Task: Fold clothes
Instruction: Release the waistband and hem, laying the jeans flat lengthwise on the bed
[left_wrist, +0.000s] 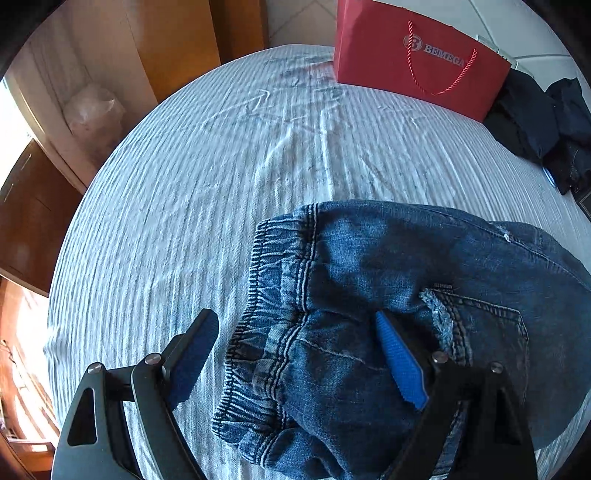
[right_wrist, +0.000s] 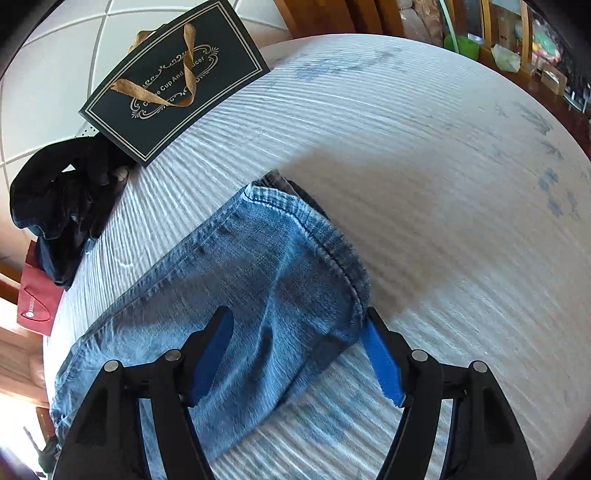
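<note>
The jeans (left_wrist: 388, 280) lie only part folded on the bed (left_wrist: 192, 177) — both the left gripper (left_wrist: 295, 354) and right gripper (right_wrist: 299, 350) hang over them, jaws apart, holding nothing — more folds remain.

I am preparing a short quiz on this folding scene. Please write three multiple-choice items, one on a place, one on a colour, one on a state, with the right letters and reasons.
1. Where does the black gift bag with the gold ribbon handle stand?
A. at the bed's far edge
B. on the jeans
C. between the tongs

2. What colour is the paper bag printed BEMEGA?
A. green
B. red
C. white

3. How are the left tongs?
A. shut on a sock
B. out of view
C. open over the blue denim jeans

Key: 1 A, it stands beyond the jeans near the dark clothes pile. 2 B, its face is red. 3 C, the blue pads stand apart astride the waistband.
</note>
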